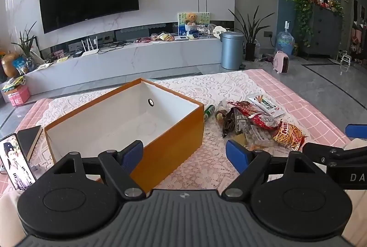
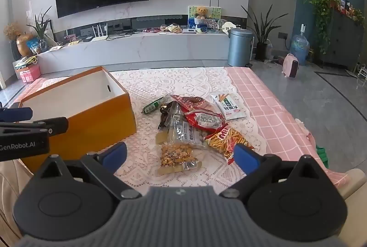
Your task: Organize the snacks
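Observation:
An empty orange box [image 1: 174, 134] with a white inside stands on the lace cloth; it also shows in the right wrist view [image 2: 96, 116]. A pile of snack packets [image 2: 195, 125] lies to its right, with a stick-snack bag [image 2: 226, 139], a clear nut bag [image 2: 177, 155], a red packet [image 2: 201, 118], a white packet [image 2: 230, 106] and a green tube [image 2: 152, 106]. The pile shows in the left wrist view [image 1: 252, 123]. My left gripper [image 1: 184, 155] is open and empty at the box's near corner. My right gripper [image 2: 181, 155] is open and empty, just short of the pile.
A phone [image 1: 16, 162] and a dark book [image 1: 28, 139] lie left of the box. The pink checked table cover [image 2: 270, 105] ends at an edge on the right, with grey floor beyond. A TV wall and low cabinet stand behind.

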`<state>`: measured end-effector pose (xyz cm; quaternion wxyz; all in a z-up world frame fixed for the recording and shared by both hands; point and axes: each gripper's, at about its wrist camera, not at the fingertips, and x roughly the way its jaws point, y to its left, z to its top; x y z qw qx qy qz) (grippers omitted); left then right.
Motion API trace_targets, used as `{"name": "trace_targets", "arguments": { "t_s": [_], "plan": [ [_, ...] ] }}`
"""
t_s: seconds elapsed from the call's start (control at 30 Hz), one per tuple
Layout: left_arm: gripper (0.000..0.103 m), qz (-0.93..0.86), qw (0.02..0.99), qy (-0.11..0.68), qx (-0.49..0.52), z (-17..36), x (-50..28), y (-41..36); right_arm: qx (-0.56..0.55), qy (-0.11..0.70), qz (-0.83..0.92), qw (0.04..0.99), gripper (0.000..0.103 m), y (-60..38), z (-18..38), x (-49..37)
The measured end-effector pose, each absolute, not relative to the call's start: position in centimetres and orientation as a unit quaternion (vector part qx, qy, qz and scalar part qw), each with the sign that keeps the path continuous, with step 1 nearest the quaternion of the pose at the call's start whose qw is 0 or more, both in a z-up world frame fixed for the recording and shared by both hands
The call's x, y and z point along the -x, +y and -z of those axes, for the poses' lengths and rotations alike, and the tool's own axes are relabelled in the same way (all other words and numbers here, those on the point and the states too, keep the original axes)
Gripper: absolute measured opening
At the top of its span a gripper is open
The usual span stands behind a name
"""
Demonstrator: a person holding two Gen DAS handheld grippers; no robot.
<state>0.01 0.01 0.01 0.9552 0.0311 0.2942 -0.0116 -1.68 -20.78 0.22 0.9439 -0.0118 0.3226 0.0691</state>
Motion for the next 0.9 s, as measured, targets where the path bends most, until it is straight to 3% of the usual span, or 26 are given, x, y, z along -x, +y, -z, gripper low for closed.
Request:
{"name": "trace_targets", "arguments": {
  "t_s": [0.9],
  "plan": [
    [0.096,0.007,0.951,0.308,-0.026,0.5,-0.2,0.3,0.017,0.332,-0.063,0.941,0.099,-20.8,0.1,1.3]
  ]
}}
